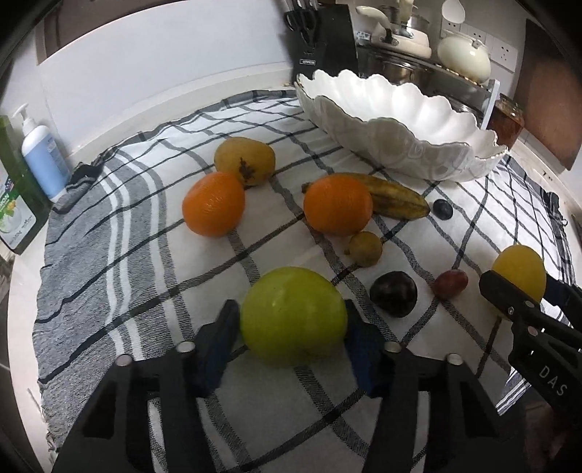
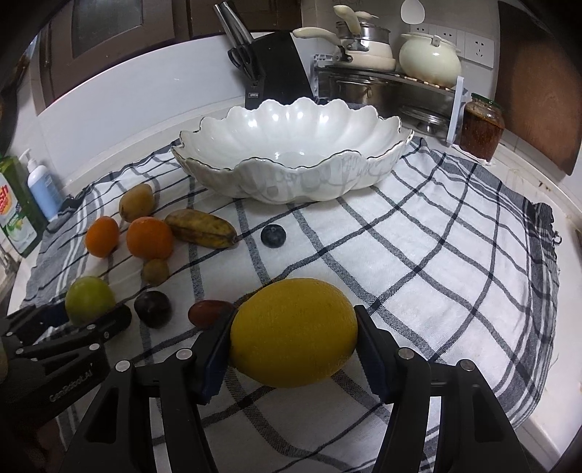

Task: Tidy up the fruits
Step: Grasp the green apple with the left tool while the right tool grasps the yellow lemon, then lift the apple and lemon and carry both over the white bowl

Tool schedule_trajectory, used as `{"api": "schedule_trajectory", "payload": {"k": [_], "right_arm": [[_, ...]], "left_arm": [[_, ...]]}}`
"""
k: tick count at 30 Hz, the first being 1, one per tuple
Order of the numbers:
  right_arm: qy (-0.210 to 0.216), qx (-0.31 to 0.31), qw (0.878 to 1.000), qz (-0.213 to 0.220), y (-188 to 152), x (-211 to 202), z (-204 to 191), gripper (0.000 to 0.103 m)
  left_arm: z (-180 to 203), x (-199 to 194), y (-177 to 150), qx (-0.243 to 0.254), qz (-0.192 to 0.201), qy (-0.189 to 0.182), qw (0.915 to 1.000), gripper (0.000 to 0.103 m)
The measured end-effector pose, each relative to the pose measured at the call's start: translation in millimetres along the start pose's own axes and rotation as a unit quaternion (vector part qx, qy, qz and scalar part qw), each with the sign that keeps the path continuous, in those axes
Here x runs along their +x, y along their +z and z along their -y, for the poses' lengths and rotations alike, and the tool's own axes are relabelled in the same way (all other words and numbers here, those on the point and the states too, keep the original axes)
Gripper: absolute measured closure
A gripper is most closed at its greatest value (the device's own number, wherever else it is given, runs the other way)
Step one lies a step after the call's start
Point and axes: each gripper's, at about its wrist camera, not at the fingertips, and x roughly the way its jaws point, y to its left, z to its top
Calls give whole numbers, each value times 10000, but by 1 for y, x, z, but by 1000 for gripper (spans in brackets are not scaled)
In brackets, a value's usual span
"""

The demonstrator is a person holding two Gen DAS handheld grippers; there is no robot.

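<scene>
Hidden or cut off:
- Green carton [image 1: 16, 189], at 9 o'clock: cut by the frame edge, label too blurred to read.
- Banana [image 1: 394, 194]: one end behind the nearer orange [image 1: 337, 203].
- Lemon [image 1: 520, 276], at 3 o'clock: lower part behind the right tongs [image 1: 523, 291].
- Red grape [image 2: 211, 313]: partly behind a tong finger.
- Knife block [image 2: 276, 72] at 12 o'clock: badge illegible.

White wall [image 2: 145, 83] behind the counter — dark wood cabinets [image 2: 109, 29] above.

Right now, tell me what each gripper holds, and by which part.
The left gripper clamps the green apple across its sides. The right gripper clamps the yellow lemon at its two ends.
</scene>
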Motion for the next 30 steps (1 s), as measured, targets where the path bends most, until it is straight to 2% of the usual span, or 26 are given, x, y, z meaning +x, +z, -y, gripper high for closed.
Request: {"api": "schedule_trajectory", "payload": {"k": [7,16,30], "right_arm": [[2,19,10000,61,0,-6,0,40],[51,59,9997,233,3,-26,1,40],[49,130,9986,505,27,-55,8,40]], "left_arm": [[2,-4,-2,46,-26,-6,10000,55],[4,-30,0,100,202,33,9997,55],[12,-63,35,185,566,-110,9982,55]]}}
